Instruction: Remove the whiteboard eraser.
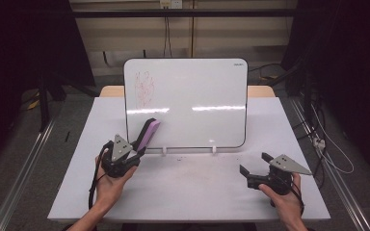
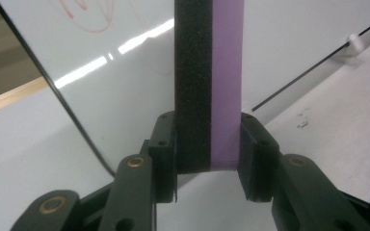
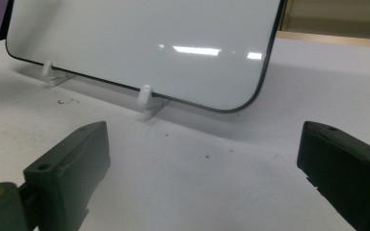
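One eraser, purple-backed with a black felt face, is clamped upright between the jaws of the left gripper at the lower left of the whiteboard, below the red scribble in the board's upper left corner. To wipe well, I judge the felt face should be turned flat against the board before it is carried up over the marks, with light, even pressure so the propped board does not slide off its two white clips. At the right, the right gripper rests on the table with jaws spread wide and empty, well placed to steady the board's lower right edge.
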Available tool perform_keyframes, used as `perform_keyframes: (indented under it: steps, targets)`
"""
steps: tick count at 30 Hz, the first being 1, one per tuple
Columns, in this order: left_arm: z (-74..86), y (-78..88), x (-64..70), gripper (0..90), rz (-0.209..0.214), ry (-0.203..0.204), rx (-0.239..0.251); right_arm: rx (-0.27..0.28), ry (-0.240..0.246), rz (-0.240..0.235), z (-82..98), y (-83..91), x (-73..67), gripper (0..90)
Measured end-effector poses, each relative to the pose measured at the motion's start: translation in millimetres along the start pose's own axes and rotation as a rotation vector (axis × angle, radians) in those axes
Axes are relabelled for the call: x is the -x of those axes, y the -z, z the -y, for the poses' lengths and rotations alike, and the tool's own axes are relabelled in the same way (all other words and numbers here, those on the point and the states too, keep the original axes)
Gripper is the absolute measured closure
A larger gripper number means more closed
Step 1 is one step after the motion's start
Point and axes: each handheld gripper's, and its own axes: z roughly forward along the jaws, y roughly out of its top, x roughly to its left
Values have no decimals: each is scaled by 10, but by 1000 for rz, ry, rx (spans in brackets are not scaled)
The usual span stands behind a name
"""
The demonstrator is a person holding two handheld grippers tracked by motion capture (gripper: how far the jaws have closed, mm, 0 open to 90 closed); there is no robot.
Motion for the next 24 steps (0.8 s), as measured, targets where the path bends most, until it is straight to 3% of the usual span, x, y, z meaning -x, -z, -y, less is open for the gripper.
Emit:
perform_keyframes:
  steps: [6, 12, 13, 16, 23, 24]
  targets:
    - [-98, 2, 77, 637, 36, 15, 49, 57, 23, -29, -66, -103, -134, 61]
    - [-221, -27, 159, 637, 75, 24, 81, 81, 7, -89, -172, -269, -327, 72]
    - [-231, -44, 172, 637, 88, 27, 86, 107, 8, -98, -222, -324, -399, 72]
    - [-263, -91, 213, 637, 106, 36, 91, 131, 12, -98, -276, -372, -465, 70]
    - [-333, -167, 290, 637, 146, 73, 106, 174, -10, -164, -388, -522, -640, 50]
    - [-335, -170, 301, 637, 147, 81, 107, 202, -7, -198, -413, -546, -686, 20]
